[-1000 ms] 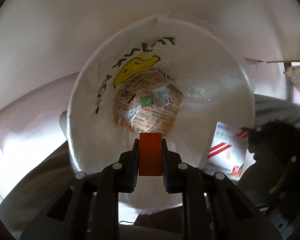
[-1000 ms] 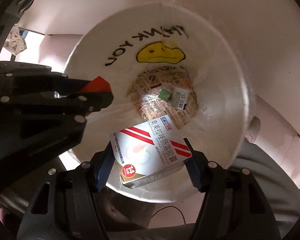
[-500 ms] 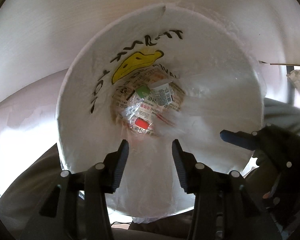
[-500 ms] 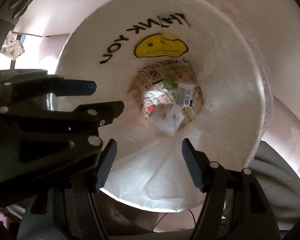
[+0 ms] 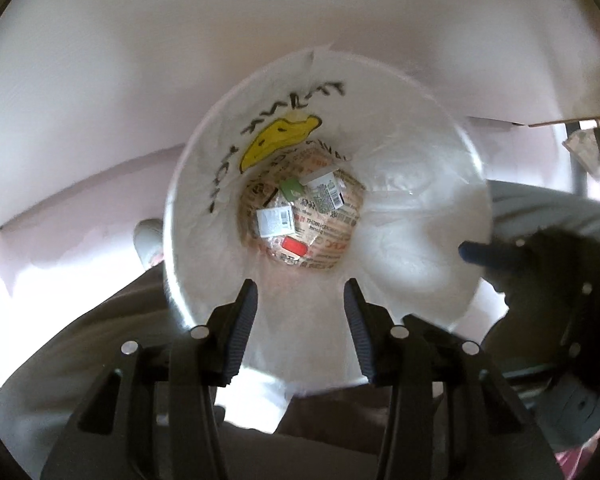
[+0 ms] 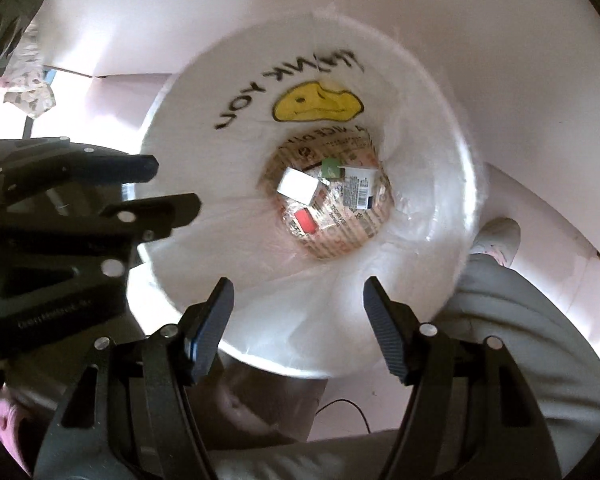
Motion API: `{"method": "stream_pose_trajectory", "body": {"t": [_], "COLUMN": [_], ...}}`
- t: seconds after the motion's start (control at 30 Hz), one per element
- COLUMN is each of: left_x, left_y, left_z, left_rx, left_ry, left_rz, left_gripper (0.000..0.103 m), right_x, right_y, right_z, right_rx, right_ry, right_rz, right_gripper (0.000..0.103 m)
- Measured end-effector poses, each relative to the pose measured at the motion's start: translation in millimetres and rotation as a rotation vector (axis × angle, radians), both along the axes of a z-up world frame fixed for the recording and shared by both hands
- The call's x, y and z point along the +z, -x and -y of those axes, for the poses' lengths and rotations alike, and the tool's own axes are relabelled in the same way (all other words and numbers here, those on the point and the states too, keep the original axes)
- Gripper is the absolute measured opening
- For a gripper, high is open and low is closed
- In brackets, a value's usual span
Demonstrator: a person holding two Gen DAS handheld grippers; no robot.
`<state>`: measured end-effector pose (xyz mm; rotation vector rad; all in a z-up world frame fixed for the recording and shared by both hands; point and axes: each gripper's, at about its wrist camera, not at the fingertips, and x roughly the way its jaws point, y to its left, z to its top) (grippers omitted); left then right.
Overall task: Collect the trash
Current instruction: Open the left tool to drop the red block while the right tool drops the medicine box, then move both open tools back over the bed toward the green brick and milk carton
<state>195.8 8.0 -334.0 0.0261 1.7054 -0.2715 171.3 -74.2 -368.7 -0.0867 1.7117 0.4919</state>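
One second ago the left gripper (image 5: 298,284) pinched a small red piece and the right gripper (image 6: 298,284) carried a white medicine box with red stripes over the bin (image 5: 440,184); now both claws are spread wide and hold nothing, and both things lie at the bottom of the bin, on the printed paper there; the white box (image 5: 275,221) rests at the left of the bottom, face turned so that only a pale side and a barcode show, the red piece (image 5: 295,247) lies just beside it toward the near wall, a small green piece (image 5: 292,189) sits toward the far wall, and a labelled packet (image 5: 326,197) is at the right of the green one; in the right wrist view the same white box (image 6: 298,185) and red piece (image 6: 305,220) are seen, again close together; this means, as a judgement, that this drop is finished and the two grippers are free to go for more trash, if any is left outside the bin; the bin is lined with a white plastic bag (image 6: 312,80) that carries a yellow smiling face and the words THANK YOU on its far wall; around the bin the floor (image 5: 80,208) is pale pink and bright with light, a wall of the same tone rises behind, and the person's grey trouser leg (image 6: 520,320) and a light shoe (image 6: 498,236) stand just at the right of the bin.
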Motion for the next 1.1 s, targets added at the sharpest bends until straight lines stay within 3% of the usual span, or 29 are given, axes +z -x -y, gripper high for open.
{"method": "stream_pose_trajectory", "body": {"t": [0.33, 0.6, 0.67, 0.8, 0.9, 1.1], "left_x": [117.7, 221.0, 240.1, 269.9, 288.2, 311.1], "left_y": [16.7, -4.9, -13.6, -30.7, -50.1, -89.6], "left_z": [-10.0, 0.0, 2.6, 6.8, 10.6, 16.1], "left_rx": [-0.041, -0.091, -0.104, -0.128, -0.154, -0.147], "left_ry": [0.017, 0.014, 0.001, -0.013, -0.039, -0.059], "left_rz": [0.246, 0.459, 0.500, 0.559, 0.605, 0.672], "left_gripper": [0.047, 0.054, 0.057, 0.065, 0.067, 0.086], "right_x": [105.2, 201.7, 232.1, 289.3, 324.0, 363.4], "right_y": [17.1, 5.3, -5.0, -28.8, -52.2, -104.3], "right_z": [23.2, 43.4, 49.7, 65.6, 76.3, 89.9], "right_rx": [0.066, 0.045, 0.047, 0.028, 0.004, -0.022], "right_ry": [-0.048, -0.099, -0.101, -0.104, -0.143, -0.125], "right_rz": [0.231, 0.408, 0.474, 0.617, 0.671, 0.767], "right_gripper": [0.068, 0.067, 0.072, 0.075, 0.078, 0.081]}}
